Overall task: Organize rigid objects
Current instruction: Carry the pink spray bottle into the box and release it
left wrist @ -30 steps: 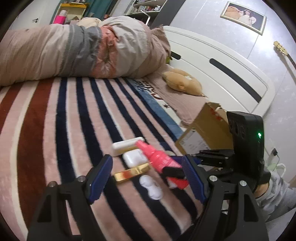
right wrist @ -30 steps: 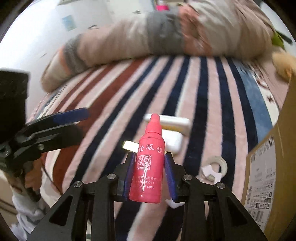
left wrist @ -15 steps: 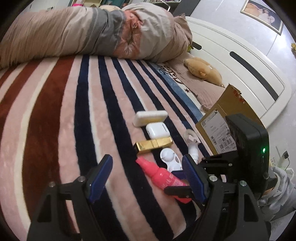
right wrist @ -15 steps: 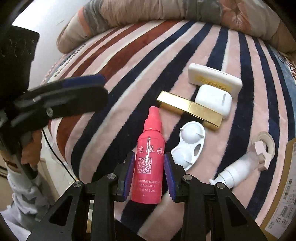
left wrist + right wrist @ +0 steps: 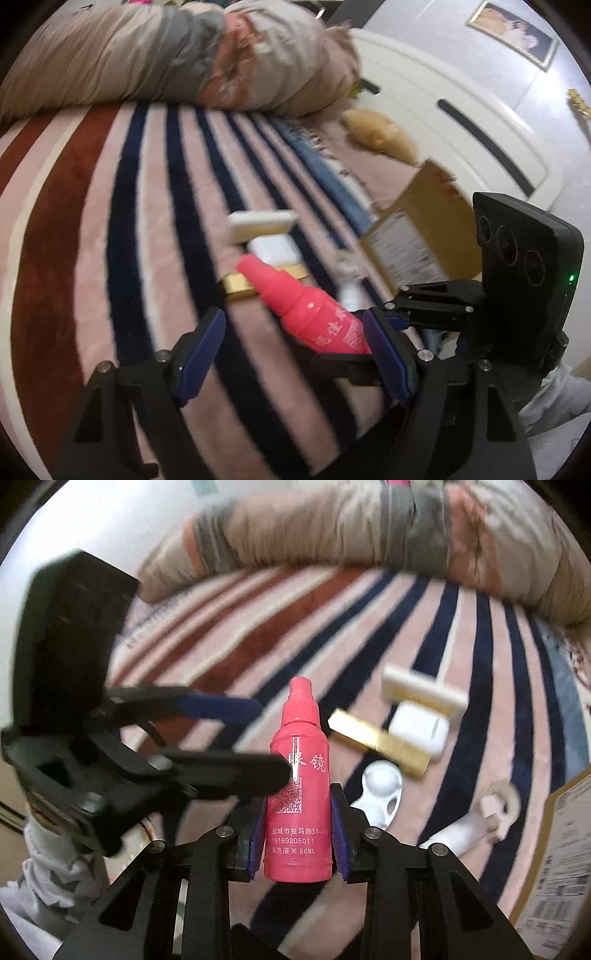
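Since half a second ago the right gripper [image 5: 298,843] has lifted the glossy pink plastic bottle [image 5: 298,794] off the striped plush blanket [image 5: 369,627] and brought it up between the left gripper [image 5: 295,350] tongs, which are spread wide, gripping nothing. Right tongs clamped on the bottle's lower body, bottle upright in its view. Brown cardboard box [image 5: 417,225] sits at the blanket's right edge. On the blanket: cream rectangular case [image 5: 421,694], shiny gold bar [image 5: 380,740], smooth white earbud case [image 5: 421,731], white two-cup lens holder [image 5: 380,790], all close together.
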A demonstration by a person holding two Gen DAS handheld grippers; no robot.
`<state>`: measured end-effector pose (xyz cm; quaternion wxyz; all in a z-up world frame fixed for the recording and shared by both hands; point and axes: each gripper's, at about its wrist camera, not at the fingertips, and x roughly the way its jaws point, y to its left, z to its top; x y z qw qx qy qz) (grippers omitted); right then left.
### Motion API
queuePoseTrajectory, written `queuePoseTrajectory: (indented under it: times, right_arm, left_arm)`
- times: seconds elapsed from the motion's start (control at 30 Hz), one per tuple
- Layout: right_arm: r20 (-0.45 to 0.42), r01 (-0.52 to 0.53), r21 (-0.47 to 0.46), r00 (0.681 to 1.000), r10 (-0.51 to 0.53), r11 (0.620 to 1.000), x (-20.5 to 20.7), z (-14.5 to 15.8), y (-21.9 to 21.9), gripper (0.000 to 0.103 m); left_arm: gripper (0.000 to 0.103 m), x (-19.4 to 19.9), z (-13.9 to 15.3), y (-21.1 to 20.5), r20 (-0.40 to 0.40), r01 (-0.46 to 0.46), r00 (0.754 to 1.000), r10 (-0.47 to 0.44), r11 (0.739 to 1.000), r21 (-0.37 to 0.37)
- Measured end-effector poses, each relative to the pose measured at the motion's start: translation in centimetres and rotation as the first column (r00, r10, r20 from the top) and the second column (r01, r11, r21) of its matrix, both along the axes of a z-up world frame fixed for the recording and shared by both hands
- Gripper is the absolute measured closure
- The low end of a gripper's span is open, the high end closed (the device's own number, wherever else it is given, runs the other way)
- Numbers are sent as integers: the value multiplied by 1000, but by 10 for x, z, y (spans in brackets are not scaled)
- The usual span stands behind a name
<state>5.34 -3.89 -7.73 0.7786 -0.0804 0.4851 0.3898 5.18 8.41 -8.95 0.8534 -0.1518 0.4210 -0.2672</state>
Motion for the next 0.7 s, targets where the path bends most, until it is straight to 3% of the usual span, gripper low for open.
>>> queuePoseTrajectory:
  times: [0.13, 0.3, 0.53, 0.7]
  right_arm:
    - [74, -24, 94, 997, 17, 995, -16, 36, -17, 76]
    - [169, -13, 168, 986, -16, 986, -38, 72, -59, 76]
    - [281, 42, 267, 952, -120, 963, -55, 117, -149, 76]
    - [316, 108, 313, 925, -211, 943, -52, 136, -210, 76]
  left_arm:
    - [32, -9, 37, -16, 90, 9, 996, -5, 999, -41]
    - [63, -21, 87, -50, 202, 9, 979, -5, 1000, -21]
    - [65, -20, 149, -135, 327, 121, 935, -137, 990, 69]
    - [65, -1, 166, -202, 343, 217, 907, -246, 968, 122]
